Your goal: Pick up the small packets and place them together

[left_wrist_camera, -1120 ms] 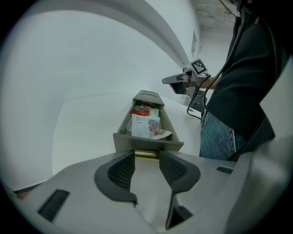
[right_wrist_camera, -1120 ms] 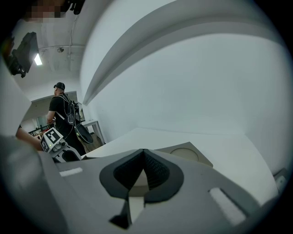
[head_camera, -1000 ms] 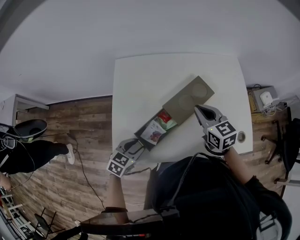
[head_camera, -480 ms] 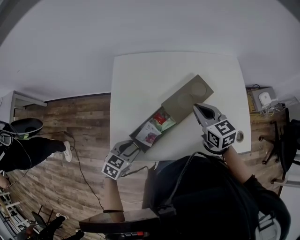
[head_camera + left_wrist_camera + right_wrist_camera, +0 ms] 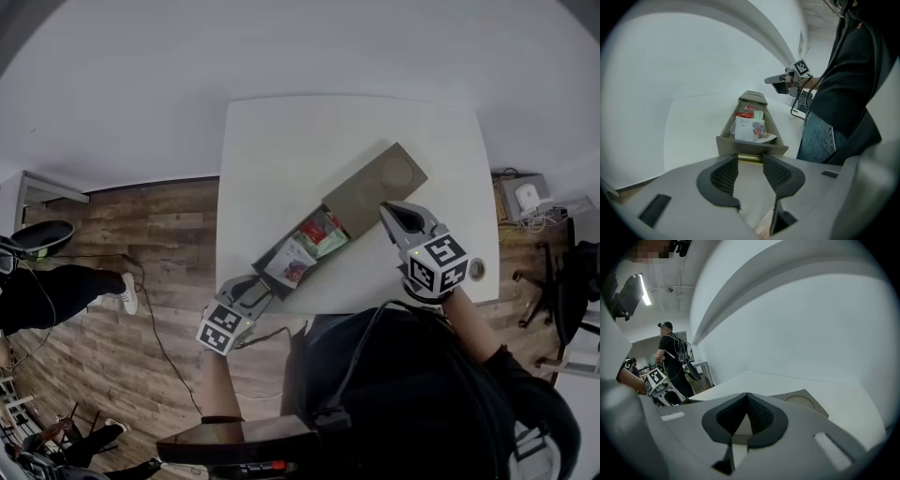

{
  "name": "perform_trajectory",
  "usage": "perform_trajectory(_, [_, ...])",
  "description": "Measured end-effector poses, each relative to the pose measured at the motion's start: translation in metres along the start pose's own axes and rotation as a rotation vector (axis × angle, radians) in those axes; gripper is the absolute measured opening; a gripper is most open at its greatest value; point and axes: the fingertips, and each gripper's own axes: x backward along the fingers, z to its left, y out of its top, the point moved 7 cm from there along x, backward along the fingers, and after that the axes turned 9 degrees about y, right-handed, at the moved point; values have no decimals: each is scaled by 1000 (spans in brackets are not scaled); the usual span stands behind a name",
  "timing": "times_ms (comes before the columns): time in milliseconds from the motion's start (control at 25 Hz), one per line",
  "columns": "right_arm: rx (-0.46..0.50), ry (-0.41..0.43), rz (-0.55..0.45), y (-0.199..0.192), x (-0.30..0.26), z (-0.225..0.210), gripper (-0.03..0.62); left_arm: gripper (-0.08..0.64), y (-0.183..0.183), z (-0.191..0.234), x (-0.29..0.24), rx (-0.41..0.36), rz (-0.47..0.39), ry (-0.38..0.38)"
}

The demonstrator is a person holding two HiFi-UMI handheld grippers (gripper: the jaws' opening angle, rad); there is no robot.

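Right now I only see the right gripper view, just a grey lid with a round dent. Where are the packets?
Observer: In the open end of the long grey box, toward the left claw. The packets lie together inside.
Operator: Is the left claw holding one?
Observer: No, it is open and empty, pointing at the box's near end wall.
Operator: How many packets?
Observer: At least three show: a white packet, a red packet and a green packet.
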Motion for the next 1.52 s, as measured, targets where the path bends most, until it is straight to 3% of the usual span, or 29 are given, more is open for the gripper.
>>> perform_trajectory(360, [35,94,39,-2,-8,13,-5,166,-7,-2,-5,35,-23,40])
perform_trajectory(640, [67,224,71,0,-26,37,-5,166,-14,-4,-1,144,-79,103])
perform_trajectory(800, [104,326,134,-4,-36,55,-5,166,-21,-4,16,224,-116,175])
perform_trajectory(880, [136,392,177,-5,-40,64,-4,166,-22,-4,28,292,-148,240])
perform_trajectory(1040, [218,533,264,-5,-53,80,0,166,-17,-6,51,513,-273,392])
perform_trajectory(1160, [292,623,327,0,-66,92,8,106,-8,-16,57,644,-307,484])
perform_trajectory(1240, [349,663,374,5,-77,99,21,6,-1,-24,57,717,-298,538])
perform_trajectory(1360, [437,704,474,7,-94,111,75,0,10,-39,54,794,-248,547])
perform_trajectory(1520, [530,773,610,0,-117,125,126,0,16,-48,45,797,-126,583])
